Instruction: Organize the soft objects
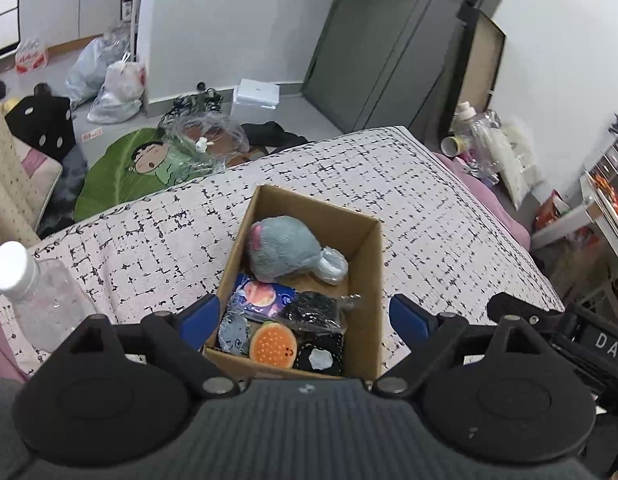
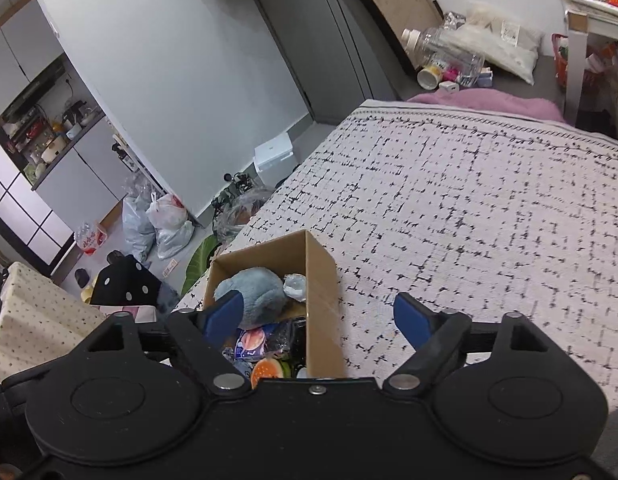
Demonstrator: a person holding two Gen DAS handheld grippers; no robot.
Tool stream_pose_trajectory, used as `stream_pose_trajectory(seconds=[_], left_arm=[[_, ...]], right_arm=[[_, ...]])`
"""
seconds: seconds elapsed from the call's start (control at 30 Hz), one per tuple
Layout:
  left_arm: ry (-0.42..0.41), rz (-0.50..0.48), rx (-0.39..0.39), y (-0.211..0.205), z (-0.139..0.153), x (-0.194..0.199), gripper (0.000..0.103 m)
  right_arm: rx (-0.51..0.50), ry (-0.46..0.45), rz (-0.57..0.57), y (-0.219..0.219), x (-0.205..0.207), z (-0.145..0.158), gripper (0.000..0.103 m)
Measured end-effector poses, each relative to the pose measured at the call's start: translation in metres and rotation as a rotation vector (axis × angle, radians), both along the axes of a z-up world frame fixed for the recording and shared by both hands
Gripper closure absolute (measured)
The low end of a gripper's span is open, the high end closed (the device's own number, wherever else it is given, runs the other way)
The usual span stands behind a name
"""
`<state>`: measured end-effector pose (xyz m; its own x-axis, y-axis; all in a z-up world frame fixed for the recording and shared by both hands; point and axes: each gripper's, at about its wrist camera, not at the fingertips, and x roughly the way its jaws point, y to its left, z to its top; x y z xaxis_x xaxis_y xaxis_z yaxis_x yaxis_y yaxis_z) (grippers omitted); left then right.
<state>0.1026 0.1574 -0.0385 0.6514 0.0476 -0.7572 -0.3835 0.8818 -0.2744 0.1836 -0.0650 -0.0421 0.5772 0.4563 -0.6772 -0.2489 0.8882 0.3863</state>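
Two grippers, left [image 1: 305,316] and right [image 2: 319,318], hover with fingers spread, empty, above the cardboard box [image 1: 371,280] near the bed's [image 1: 449,208] left edge; lower vertically between its walls toward the grey plush [image 1: 283,248].

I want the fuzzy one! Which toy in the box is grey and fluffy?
The grey plush toy at the far end of the cardboard box. The burger toy nearer the left gripper is orange.
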Motion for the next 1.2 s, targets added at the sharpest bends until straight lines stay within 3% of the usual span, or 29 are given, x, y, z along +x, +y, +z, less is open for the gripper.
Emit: stream_pose_trajectory(seconds=[0.13, 0.23, 0.5, 1.2], left_arm=[[-0.001, -0.029, 0.030, -0.012, 0.010, -0.008, 0.012], [0.005, -0.058, 0.064, -0.021, 0.015, -0.015, 0.007], [-0.003, -0.100, 0.113, -0.037, 0.032, -0.035, 0.006], [-0.078, -0.171, 0.183, -0.068, 0.074, -0.082, 0.006]], right_arm=[[-0.009, -0.023, 0.009, -0.013, -0.010, 0.010, 0.011], [-0.011, -0.035, 0.016, -0.022, -0.017, 0.017, 0.008], [-0.021, -0.062, 0.030, -0.041, -0.036, 0.031, 0.000], [-0.150, -0.106, 0.061, -0.066, -0.079, 0.059, 0.000]])
